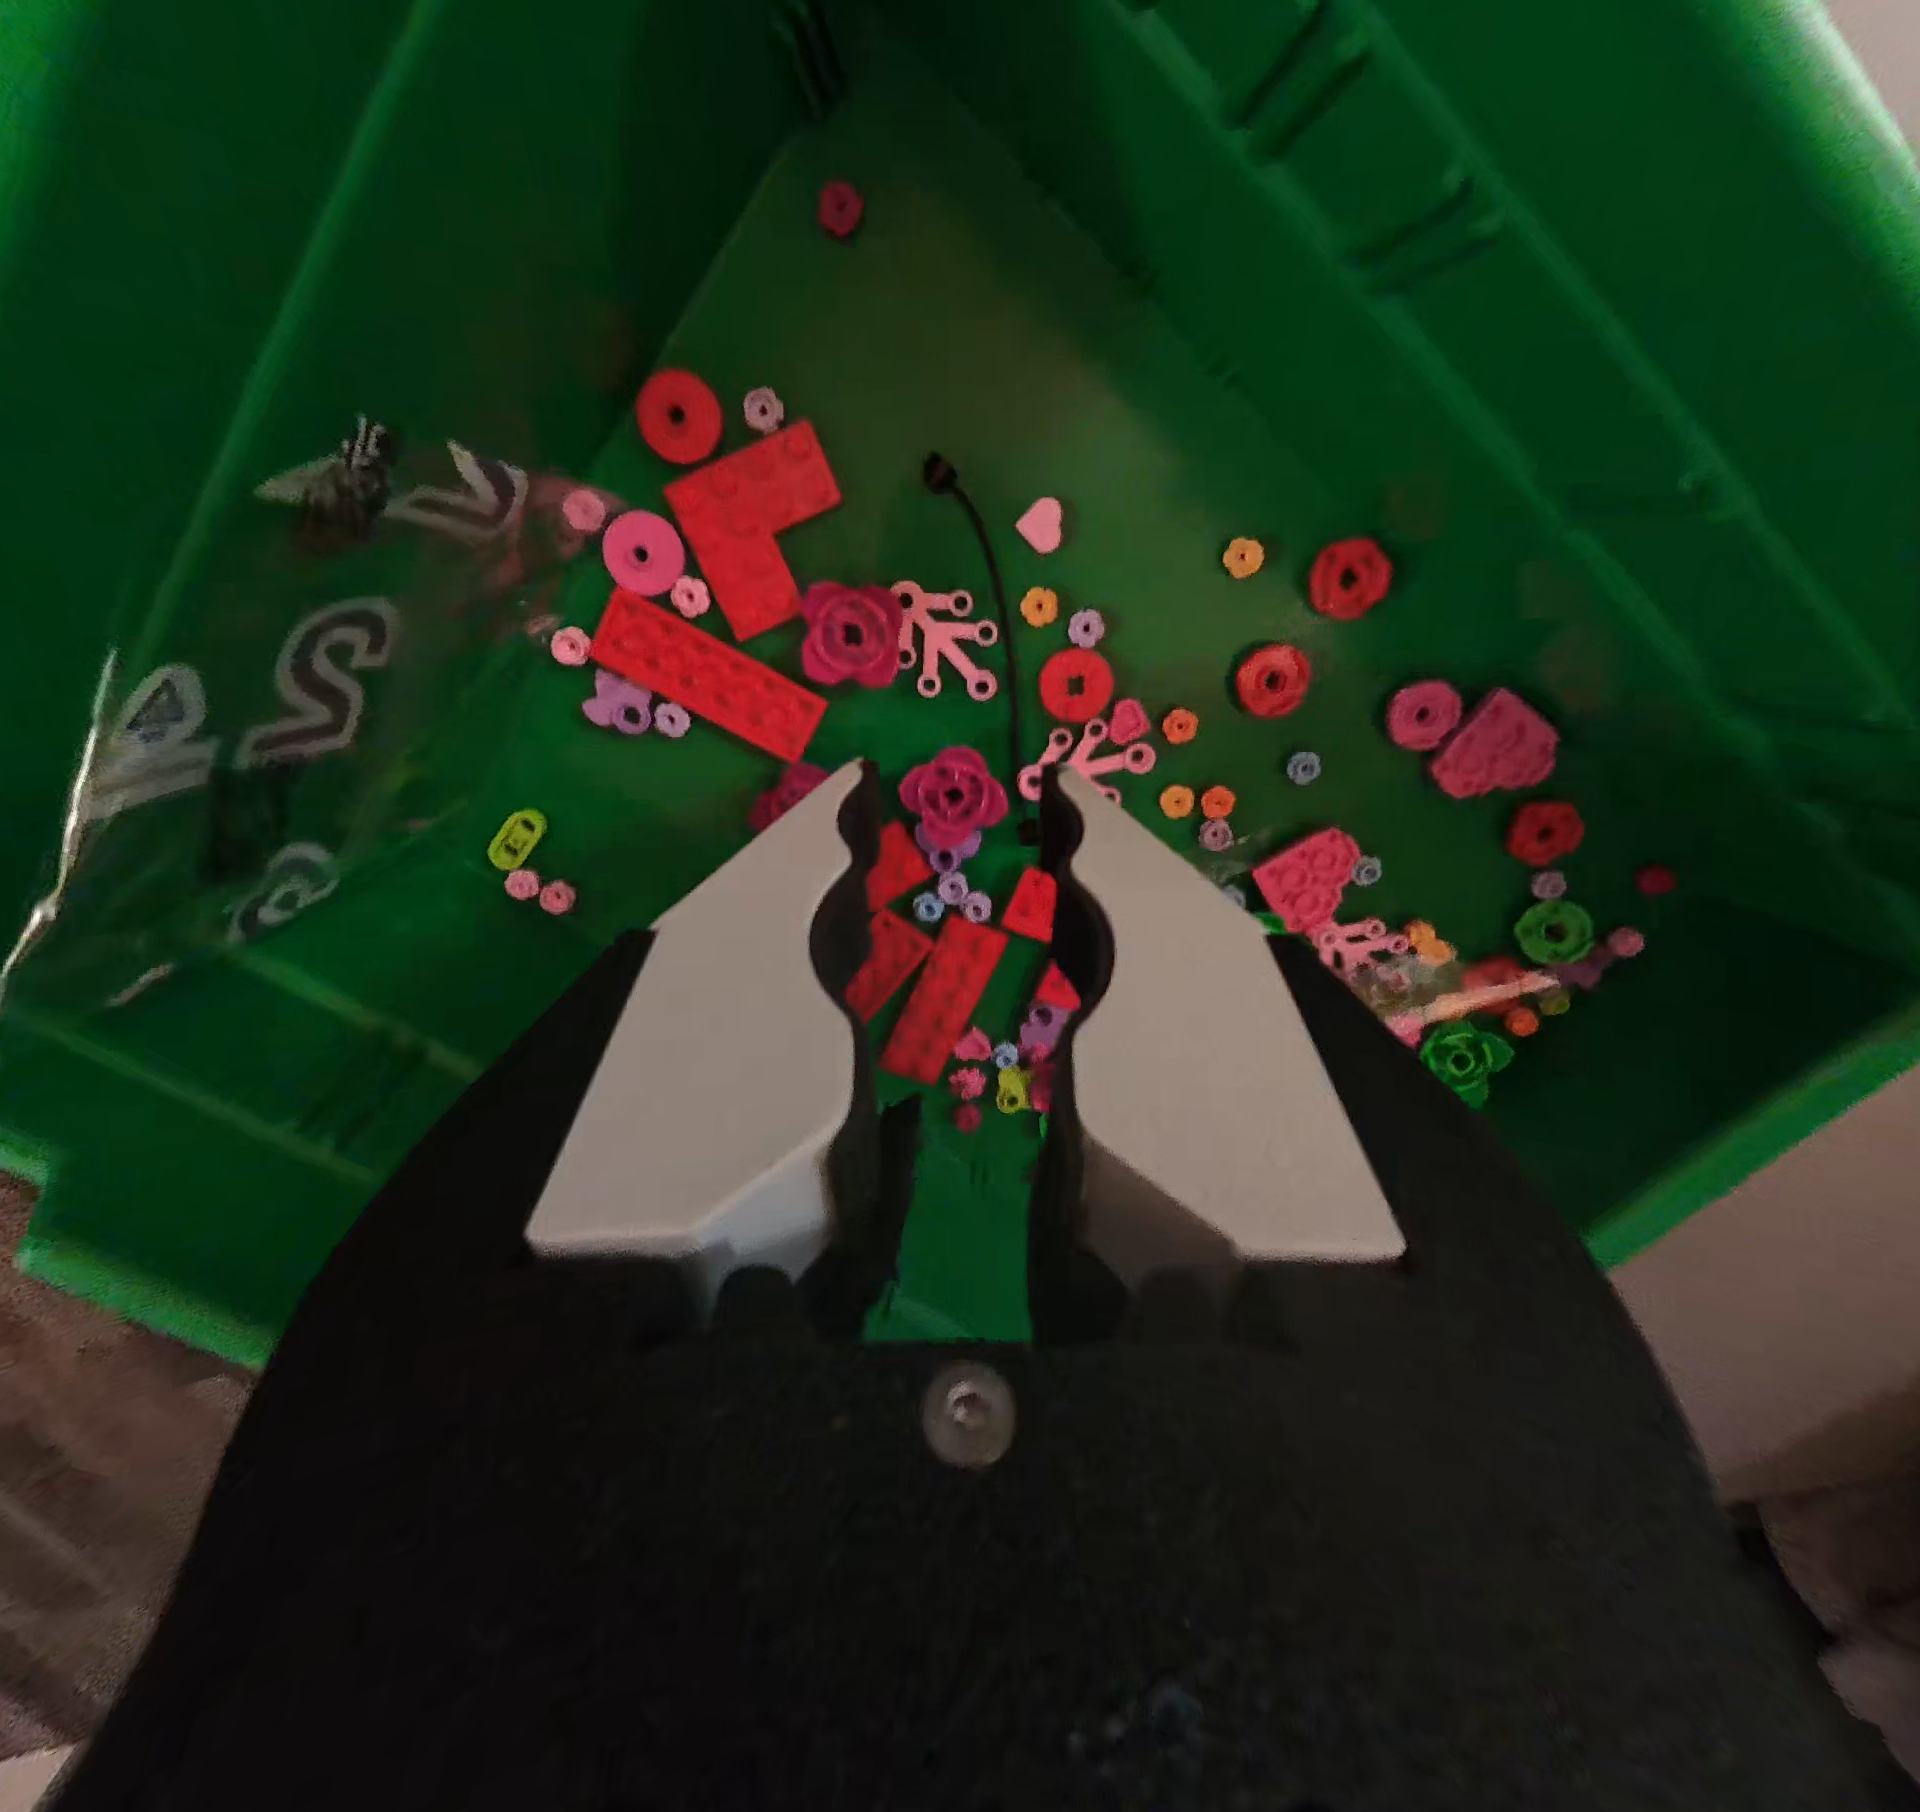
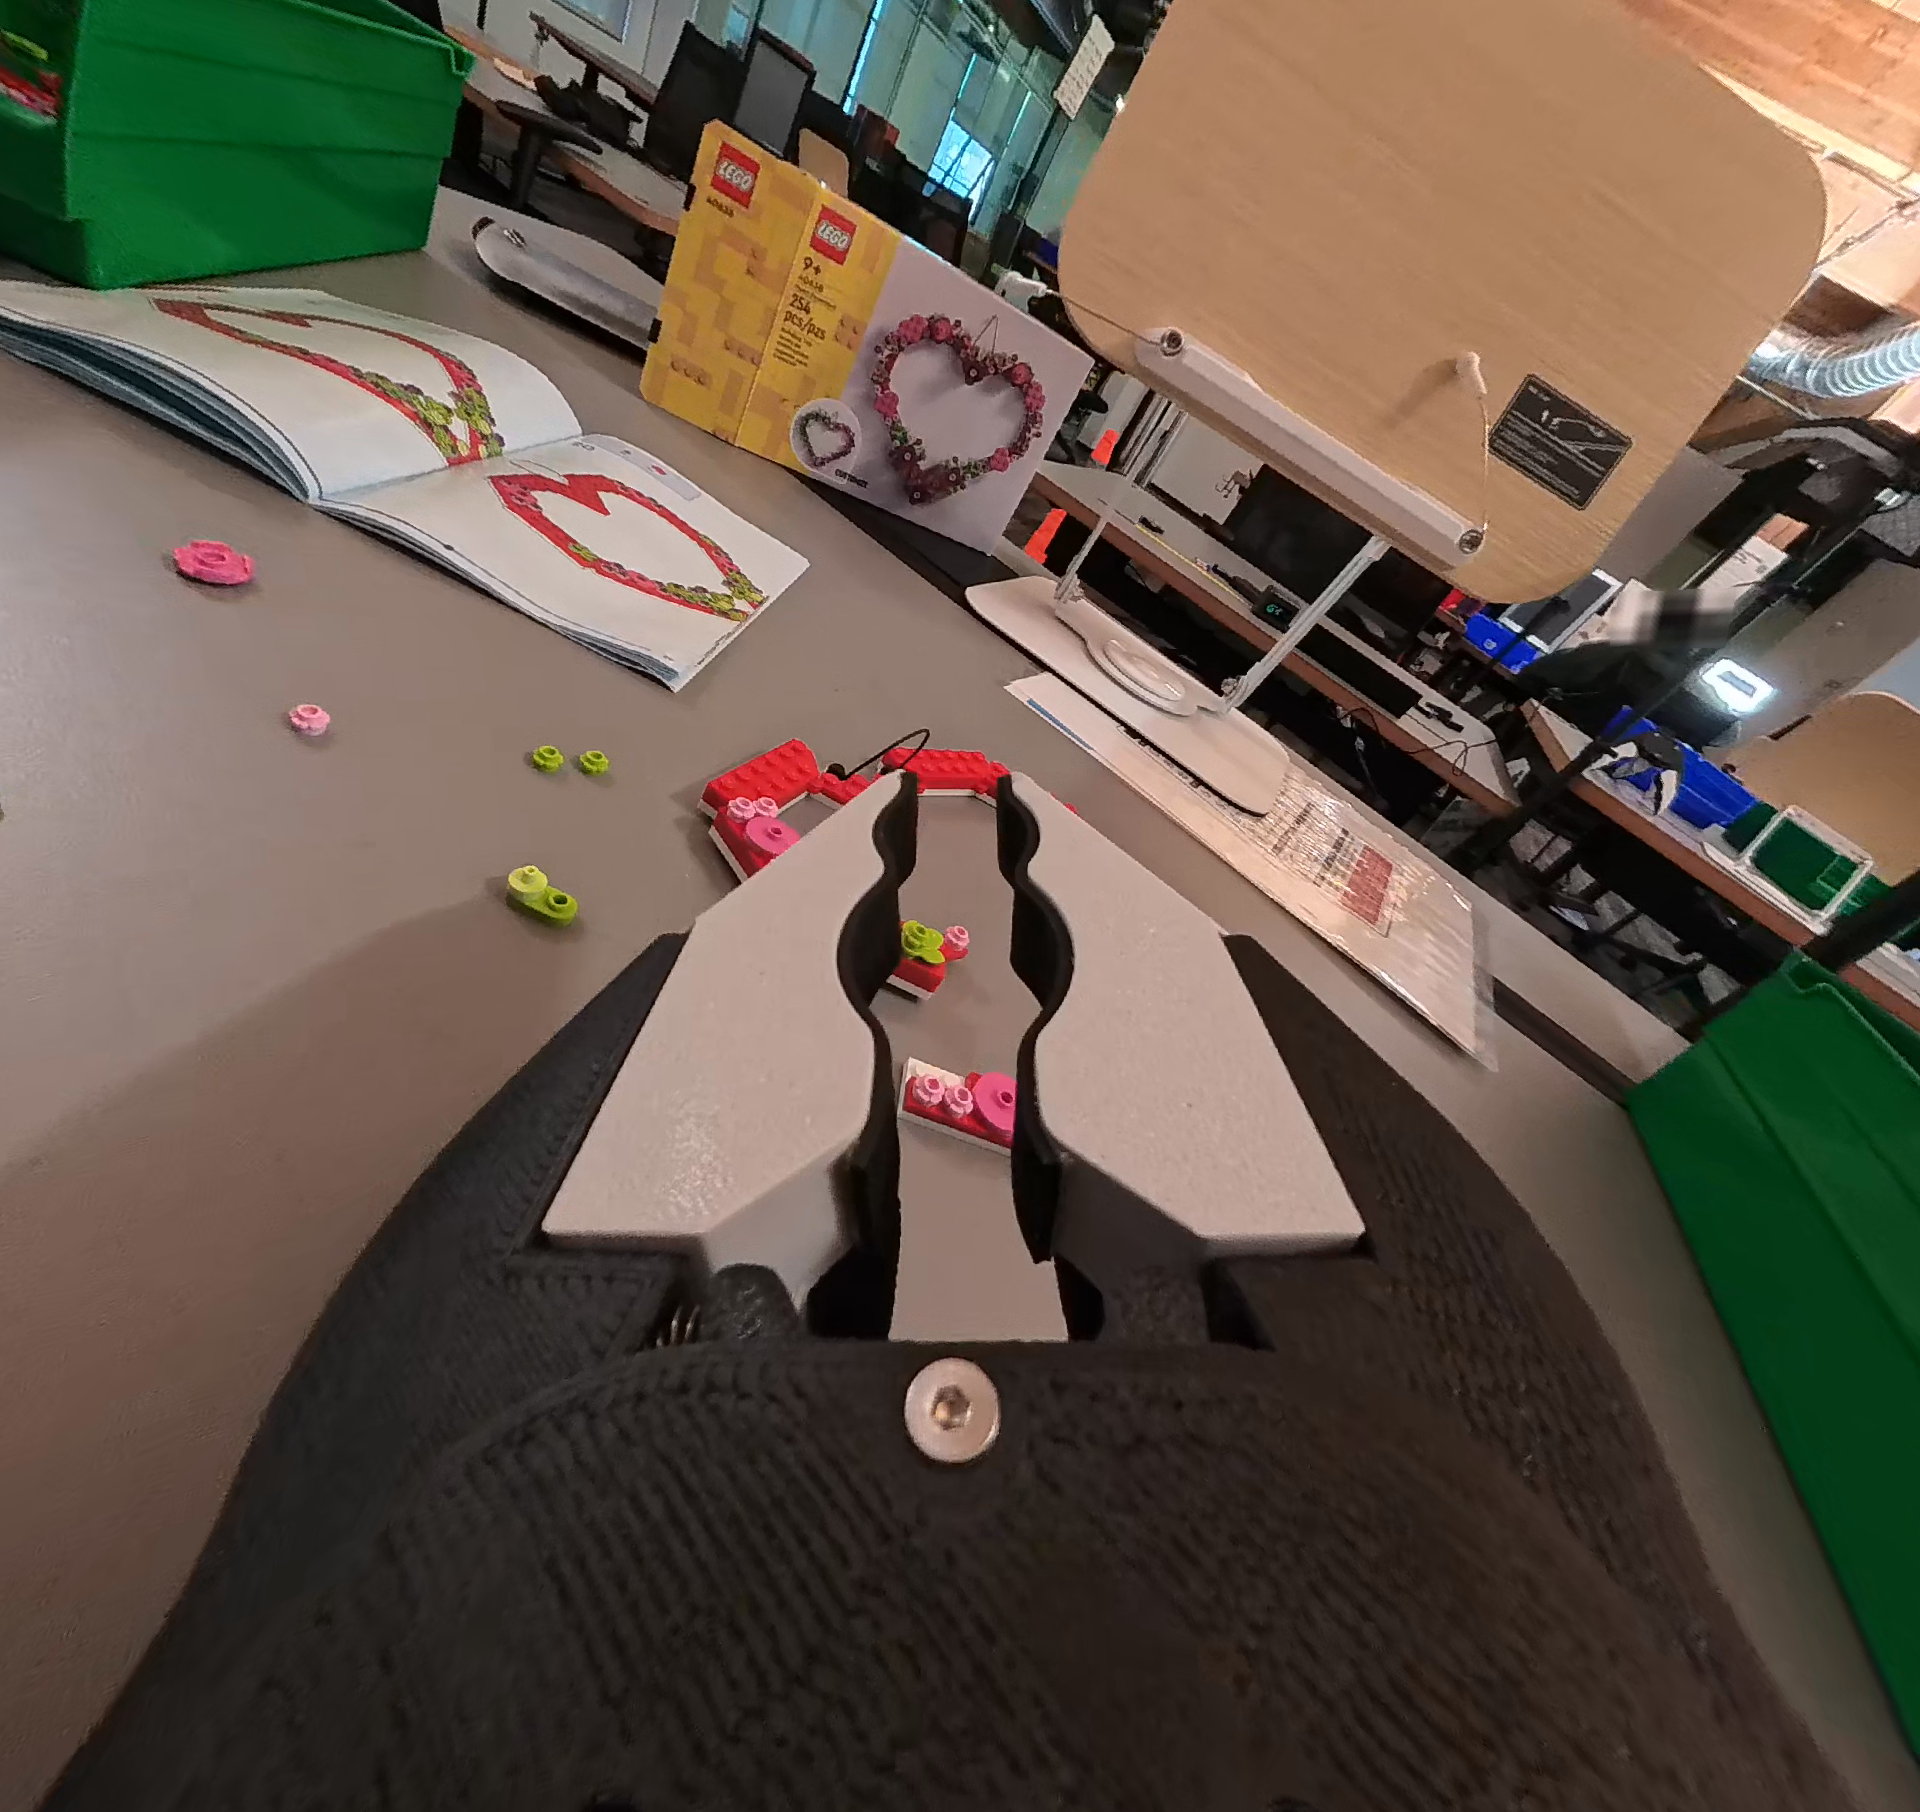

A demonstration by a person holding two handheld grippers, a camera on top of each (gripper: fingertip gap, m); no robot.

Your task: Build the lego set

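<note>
Both tools empty: my left one over the parts bin, my right one low above the half-built heart.

My left tool (image 1: 956, 806) hangs with a narrow gap between its fingers, gripping nothing, above the green bin (image 1: 1351, 204), whose floor is strewn with loose pieces: red plates (image 1: 707, 671), a magenta rose (image 1: 953, 794), pink branch pieces (image 1: 951, 640), a black cord (image 1: 992, 599) and a clear bag (image 1: 270, 640) against the left wall. My right tool (image 2: 956, 791) is likewise narrowly parted and empty, just above the grey surface (image 2: 260, 983); the red heart frame (image 2: 790, 775) lies under its tips, with a small red-and-pink section (image 2: 961, 1102) between the fingers. Lime pieces (image 2: 540, 895) and pink flowers (image 2: 213, 562) lie scattered to the left, near the open instruction booklet (image 2: 468, 474) and the set's box (image 2: 852, 360).
</note>
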